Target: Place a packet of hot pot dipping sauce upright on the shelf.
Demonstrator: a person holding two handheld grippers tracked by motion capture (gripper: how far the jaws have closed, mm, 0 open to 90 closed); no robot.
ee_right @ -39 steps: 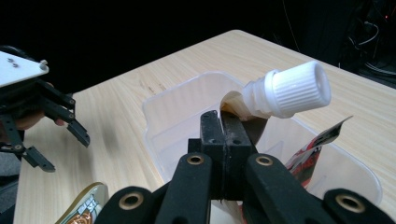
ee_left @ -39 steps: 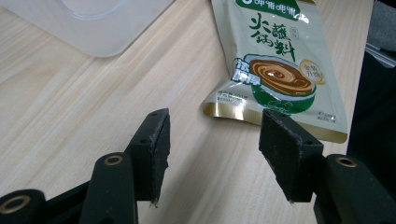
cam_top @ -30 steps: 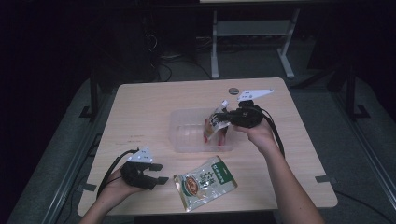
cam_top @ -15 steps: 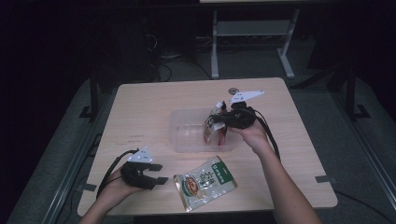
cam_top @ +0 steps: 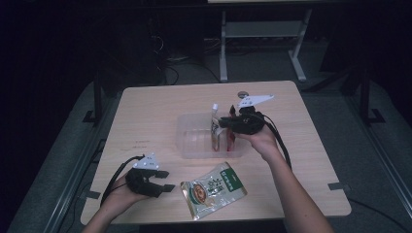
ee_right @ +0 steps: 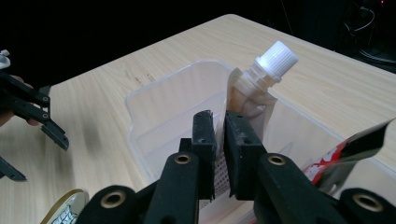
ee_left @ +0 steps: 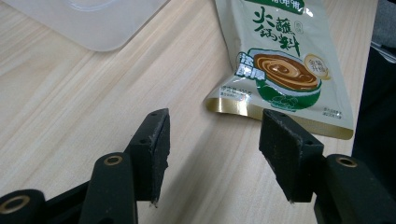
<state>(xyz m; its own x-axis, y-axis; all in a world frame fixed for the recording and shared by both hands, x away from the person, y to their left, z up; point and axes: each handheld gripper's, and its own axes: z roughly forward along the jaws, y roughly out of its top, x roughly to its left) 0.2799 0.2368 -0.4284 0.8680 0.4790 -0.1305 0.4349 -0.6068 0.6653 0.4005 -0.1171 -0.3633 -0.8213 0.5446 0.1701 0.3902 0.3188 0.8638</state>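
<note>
A spout pouch (ee_right: 254, 100) with a white screw cap (ee_right: 278, 58) stands upright in the clear plastic container (ee_right: 159, 121). My right gripper (ee_right: 219, 122) is shut on the pouch's edge. In the high view the same gripper (cam_top: 222, 124) holds that pouch (cam_top: 214, 128) over the container's (cam_top: 194, 143) right half, beside a red packet (cam_top: 230, 139). My left gripper (cam_top: 164, 180) rests open at the table's near left edge. A green and cream sauce pouch (ee_left: 280, 60) lies flat just beyond the open left gripper (ee_left: 212, 149), which holds nothing.
The red packet (ee_right: 343, 156) leans in the container next to my right jaws. A corner of the container (ee_left: 93, 18) lies ahead of the left gripper. The sauce pouch (cam_top: 214, 187) lies near the table's (cam_top: 145, 111) front edge. A small round object (cam_top: 242, 94) sits at the back.
My right gripper has shifted slightly left with the spout pouch, which now stands more upright in the container. The left gripper has not moved.
</note>
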